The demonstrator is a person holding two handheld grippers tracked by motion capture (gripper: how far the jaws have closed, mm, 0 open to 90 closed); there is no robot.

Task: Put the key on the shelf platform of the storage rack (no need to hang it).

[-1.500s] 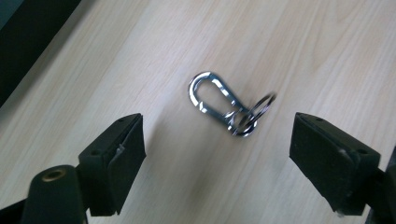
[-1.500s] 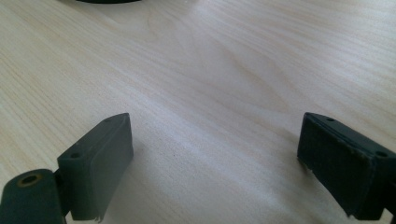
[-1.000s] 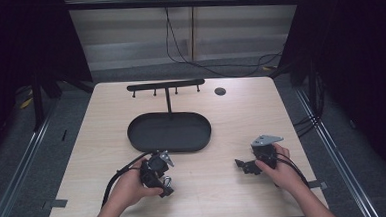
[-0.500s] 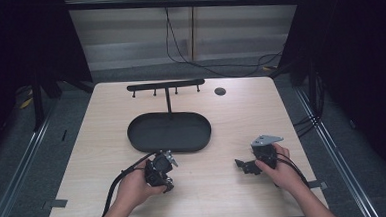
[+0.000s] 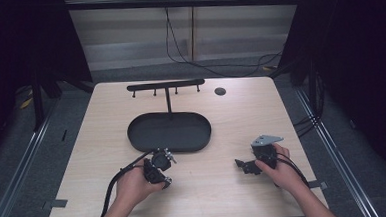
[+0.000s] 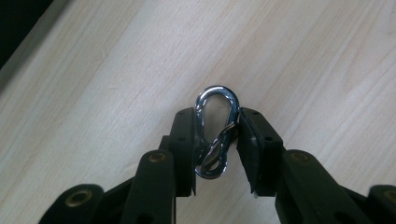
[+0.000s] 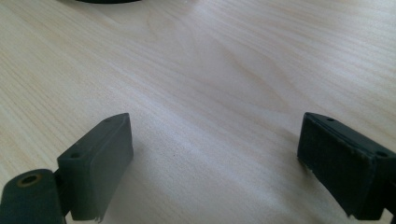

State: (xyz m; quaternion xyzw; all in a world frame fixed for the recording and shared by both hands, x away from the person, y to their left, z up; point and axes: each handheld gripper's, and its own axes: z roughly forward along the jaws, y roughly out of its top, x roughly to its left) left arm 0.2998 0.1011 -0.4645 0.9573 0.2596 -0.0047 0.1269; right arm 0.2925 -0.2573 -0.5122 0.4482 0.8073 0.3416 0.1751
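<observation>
A shiny steel carabiner clip (image 6: 215, 133) is pinched between the black jaws of my left gripper (image 6: 215, 140), its rounded end sticking out over the wooden table. In the high view the left gripper (image 5: 160, 166) sits just in front of the black oval tray (image 5: 169, 132), held by a hand. My right gripper (image 5: 245, 166) rests low on the table to the right, its jaws pointing left. In the right gripper view the right gripper (image 7: 215, 158) stands wide open with bare wood between its pads (image 7: 109, 154).
A black T-shaped rack (image 5: 165, 85) with small hooks rises behind the tray. A dark round hole (image 5: 220, 91) lies near the table's far edge. Cables trail from both grippers toward the front edge. Dark curtains flank the table.
The left hand and its gripper have shifted slightly right and toward the tray. The right gripper has stayed put.
</observation>
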